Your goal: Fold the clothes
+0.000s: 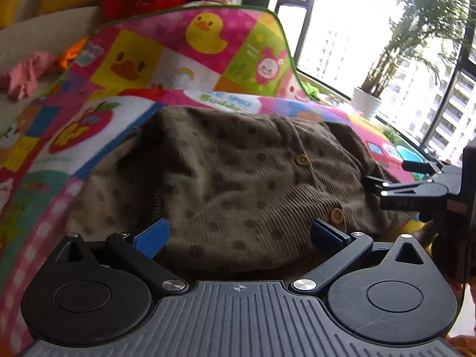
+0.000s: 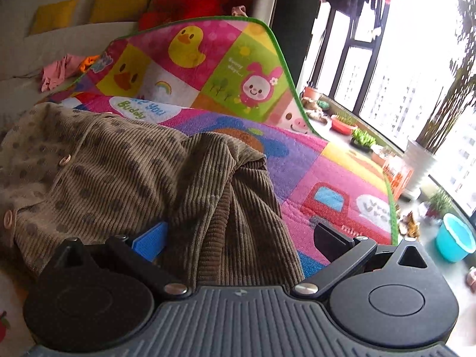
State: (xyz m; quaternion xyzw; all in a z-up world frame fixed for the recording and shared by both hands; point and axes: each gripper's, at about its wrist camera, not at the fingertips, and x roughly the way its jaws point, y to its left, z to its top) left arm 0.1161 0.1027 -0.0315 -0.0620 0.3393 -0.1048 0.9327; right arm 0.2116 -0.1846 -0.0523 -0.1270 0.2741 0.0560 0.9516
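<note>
Writing: we read "Buddy" on the play mat (image 2: 342, 175).
Cardigan (image 1: 238, 178): brown ribbed knit, dotted, wooden buttons.
Left gripper (image 1: 239, 233): spread wide, held nothing.
Right gripper (image 2: 241, 236): spread wide around cardigan fabric.

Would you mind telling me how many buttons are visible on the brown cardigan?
2. In the left wrist view, one button sits mid-placket on the cardigan, and another button lies lower, near the right fingertip. Folds may hide more.

Your left gripper (image 1: 239, 233) and right gripper (image 2: 239, 235) match: 2 blue pads, black linkage arms on silver screws, 2 round black discs flanking a ribbed grey body.
</note>
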